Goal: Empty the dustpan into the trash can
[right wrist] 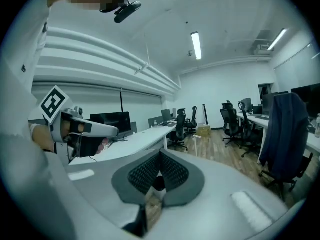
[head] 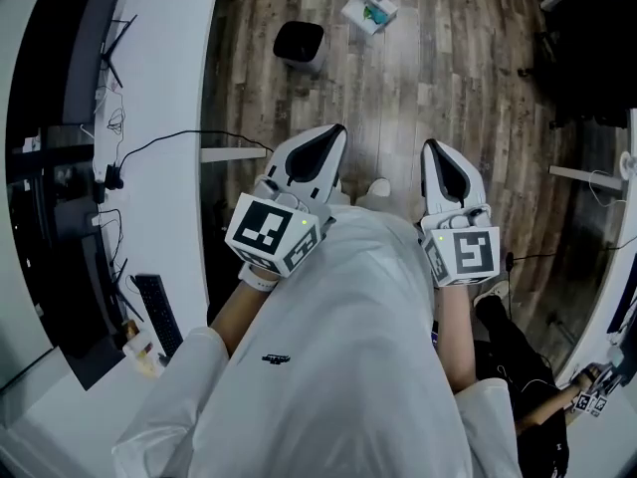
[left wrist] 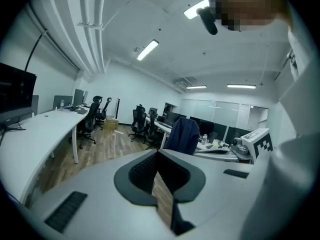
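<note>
A black trash can (head: pixel 299 46) stands on the wooden floor far ahead, near the desk. Beyond it to the right lies a white boxy thing with something teal on it (head: pixel 369 10); whether this is the dustpan I cannot tell. My left gripper (head: pixel 336 133) and right gripper (head: pixel 430 148) are held side by side in front of my white shirt, well short of the can. Both are shut with nothing between the jaws. The left gripper (left wrist: pixel 157 155) and the right gripper (right wrist: pixel 160 157) point out across the office, a little below level. Neither gripper view shows the can.
A long white desk (head: pixel 159 118) with cables, a keyboard (head: pixel 159 313) and monitors runs along the left. Another white desk edge (head: pixel 587 175) and dark chairs (head: pixel 582 63) are at the right. A seated person (head: pixel 528 386) is at the lower right. Office chairs (left wrist: pixel 139 124) stand further off.
</note>
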Tool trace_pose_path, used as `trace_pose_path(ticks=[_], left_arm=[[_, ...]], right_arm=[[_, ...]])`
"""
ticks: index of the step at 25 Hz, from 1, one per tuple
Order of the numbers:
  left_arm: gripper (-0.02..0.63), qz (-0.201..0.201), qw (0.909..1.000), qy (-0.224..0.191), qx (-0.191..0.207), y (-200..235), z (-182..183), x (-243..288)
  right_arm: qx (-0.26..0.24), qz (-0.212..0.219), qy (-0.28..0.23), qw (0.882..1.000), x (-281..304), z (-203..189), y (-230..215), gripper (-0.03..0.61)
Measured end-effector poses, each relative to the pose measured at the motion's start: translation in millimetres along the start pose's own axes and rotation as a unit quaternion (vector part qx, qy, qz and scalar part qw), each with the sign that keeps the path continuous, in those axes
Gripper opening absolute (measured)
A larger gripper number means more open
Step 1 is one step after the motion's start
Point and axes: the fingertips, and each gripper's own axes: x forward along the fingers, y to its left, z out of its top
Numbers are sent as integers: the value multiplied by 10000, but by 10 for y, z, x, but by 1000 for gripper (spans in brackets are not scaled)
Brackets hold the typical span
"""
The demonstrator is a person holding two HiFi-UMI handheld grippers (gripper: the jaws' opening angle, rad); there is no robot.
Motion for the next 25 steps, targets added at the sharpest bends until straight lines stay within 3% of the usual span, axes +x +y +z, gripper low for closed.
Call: trace_pose_path(ticks=[6,10,13,17,21,25], left_arm=[[6,38,9999,88,-57,-183,-64,196],[6,-51,9978,198,-637,-163,-132,269],[6,31,9983,194,-549,-68,-87,312],[6,205,9974,116,-679,196,-42,425],[6,180,9842,-144,-1757,536,123,575],[6,365,9854,-219,-1648,1078,309,900]], right_arm=[[145,-53,-72,9999,-157,-153,-316,9],[195,-50,24,9998,-207,-270,-432,9],[236,-16,71,9997,-158,-312,-489,9],[189,91,162,9996,74,-326,-532,9],[185,524,315,9980,484,-283,-456,9],[59,649,458,9968,1161,-180,-510,9]])
